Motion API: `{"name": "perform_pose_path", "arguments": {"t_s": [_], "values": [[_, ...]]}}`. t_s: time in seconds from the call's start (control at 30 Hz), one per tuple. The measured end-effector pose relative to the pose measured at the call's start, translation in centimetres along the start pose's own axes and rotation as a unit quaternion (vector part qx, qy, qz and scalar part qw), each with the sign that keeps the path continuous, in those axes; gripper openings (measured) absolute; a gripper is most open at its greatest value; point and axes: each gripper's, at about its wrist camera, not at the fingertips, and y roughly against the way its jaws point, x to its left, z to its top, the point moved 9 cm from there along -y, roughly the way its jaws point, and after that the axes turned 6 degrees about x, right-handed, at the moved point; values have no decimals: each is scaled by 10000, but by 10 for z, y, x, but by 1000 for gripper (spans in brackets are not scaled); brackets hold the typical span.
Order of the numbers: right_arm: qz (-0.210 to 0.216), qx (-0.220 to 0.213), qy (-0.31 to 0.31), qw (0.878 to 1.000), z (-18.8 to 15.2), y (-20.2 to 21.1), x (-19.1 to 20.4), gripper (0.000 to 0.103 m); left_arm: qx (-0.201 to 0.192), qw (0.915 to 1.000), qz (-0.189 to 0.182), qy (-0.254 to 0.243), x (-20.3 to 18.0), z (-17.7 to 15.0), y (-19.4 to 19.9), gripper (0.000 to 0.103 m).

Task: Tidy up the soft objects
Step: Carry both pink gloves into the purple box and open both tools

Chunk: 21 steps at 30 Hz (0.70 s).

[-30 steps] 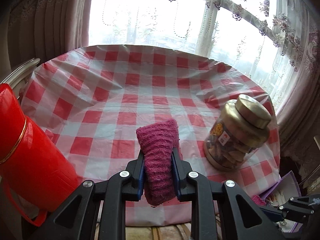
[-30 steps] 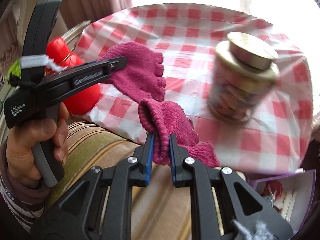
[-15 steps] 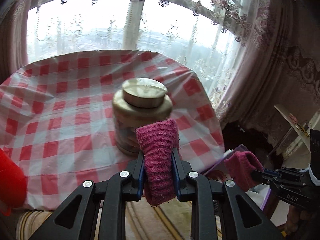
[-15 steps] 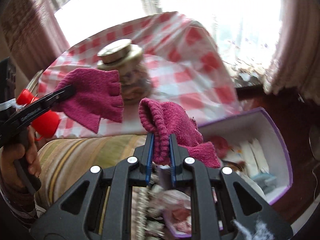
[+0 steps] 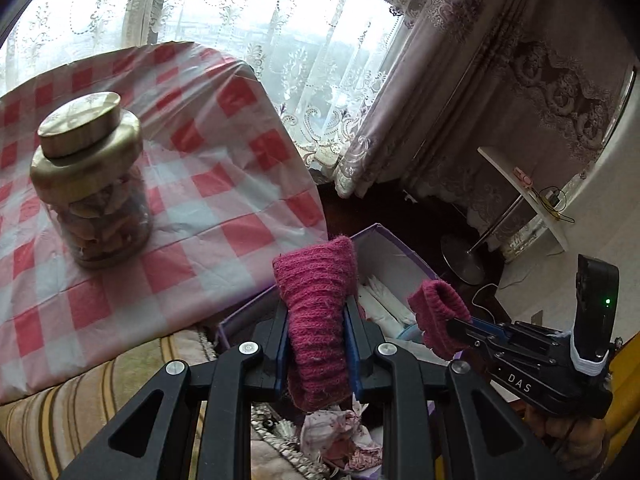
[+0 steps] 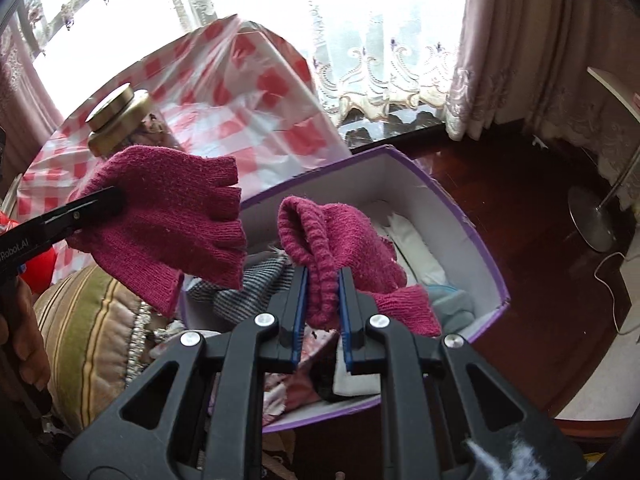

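Both point steeply downward: the left hand-held gripper point(image 5: 316, 320) and right hand-held gripper point(image 6: 323, 300) each pinch knitted fabric between narrow jaws.

Daylight enters through the lace-curtained window point(image 5: 248, 40) behind the tabletop point(image 5: 208, 184); the panes are blown out to white, worst in the right wrist view. Foreground claw frames are dark and underexposed against that backlight. Both views show strong fisheye bending and black vignetting at the corners; the checked cloth point(image 6: 256, 92) in the right wrist view is motion-smeared.

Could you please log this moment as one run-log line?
left gripper: shut on glove | right gripper: shut on second glove | both over purple box
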Motion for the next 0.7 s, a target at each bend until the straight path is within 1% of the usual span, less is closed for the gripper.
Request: {"name": "perform_pose_path", "arguments": {"t_s": [0.03,0.07,0.1,0.13,0.17,0.23,0.3,0.33,0.4,0.47,0.57,0.6,0.63,0.67,0.7], "values": [[-21,4,-13,10000,-1,-2,-4,18,26,10000,-3,-10,-4,-1,-4,26],[-23,18,-19,10000,-2,-2,-5,18,69,10000,-25,-22,-7,-2,-9,29],[-12,37,-18,10000,-3,-3,-6,18,161,9998,-70,-14,-11,-5,-17,38],[1,52,-9,10000,-4,-5,-6,18,263,9996,-81,9,-12,-8,-25,43],[11,66,3,10000,-6,-5,-5,18,476,9989,13,9,-10,-14,-37,49],[38,115,33,9999,-9,-9,-5,18,1001,9945,301,31,0,-30,-61,49],[62,189,67,9998,-13,-13,-2,18,1263,9911,340,252,11,-41,-70,49],[81,229,98,9997,-15,-14,0,18,1269,9908,344,313,16,-42,-68,50],[110,309,163,9993,-21,-17,6,18,1166,9918,442,275,23,-42,-60,59],[162,386,249,9988,-28,-20,15,18,1066,9923,581,241,30,-47,-48,59],[275,505,409,9975,-39,-24,33,18,1074,9926,474,296,37,-60,-34,59],[321,558,446,9969,-42,-26,39,21,1059,9931,403,315,37,-67,-28,59],[371,630,500,9961,-46,-29,46,21,1048,9935,315,322,35,-70,-23,60],[407,727,580,9948,-51,-32,53,25,1045,9938,206,321,31,-76,-18,63],[412,863,680,9931,-56,-35,59,36,1036,9941,90,302,27,-82,-15,67]]}}
